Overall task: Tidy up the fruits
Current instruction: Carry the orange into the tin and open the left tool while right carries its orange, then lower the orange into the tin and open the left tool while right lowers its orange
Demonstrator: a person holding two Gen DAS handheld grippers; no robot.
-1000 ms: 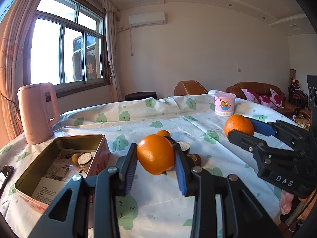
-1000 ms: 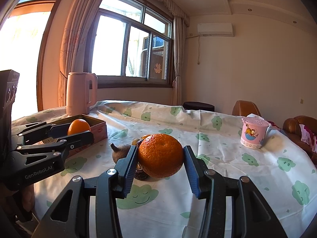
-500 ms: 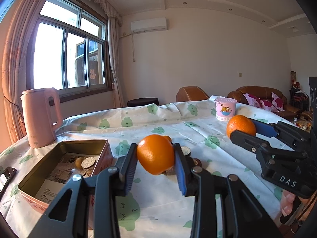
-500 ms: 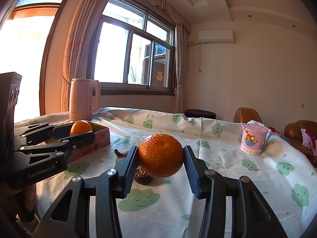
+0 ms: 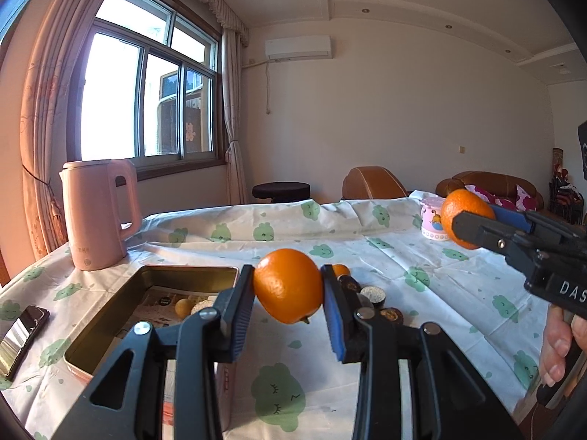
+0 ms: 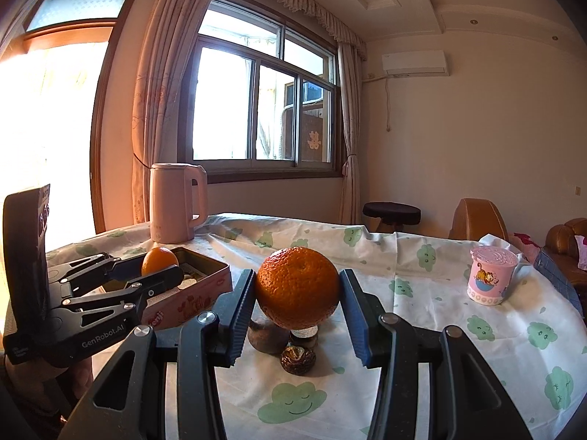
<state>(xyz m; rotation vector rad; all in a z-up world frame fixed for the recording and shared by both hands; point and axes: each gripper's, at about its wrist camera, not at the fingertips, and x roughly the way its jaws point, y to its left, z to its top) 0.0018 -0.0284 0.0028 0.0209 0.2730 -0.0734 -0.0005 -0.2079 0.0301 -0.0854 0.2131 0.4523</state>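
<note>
The table [image 5: 422,256] spreads out ahead of me under a white cloth printed with green clouds. On its far left corner stands a pink kettle [image 5: 97,216], upright, handle turned to the right. In front of the kettle lies an open rectangular tin [image 5: 110,315], pink outside and gold inside, with printed paper on its floor and 2 small round items on that paper; I cannot tell what they are. A dark phone [image 5: 20,333] lies flat on the cloth just left of the tin. A pink cartoon cup [image 6: 489,277] with a lid stands well apart, toward the far right of the table.

My left tongs [image 5: 288,304] are closed on a smooth orange [image 5: 288,286], pads pressed to both its sides, holding it in the air just right of the tin's near corner. My right tongs [image 6: 297,302] grip a rougher, larger orange [image 6: 297,288] the same way, raised above the cloth; in the left view it hangs in front of the cup.

On the cloth between the 2 oranges sits a small cluster of loose pieces [image 6: 284,344]: 1 brown roundish fruit, a few dark round items, and a small orange fruit [image 5: 340,269] behind them.
</note>
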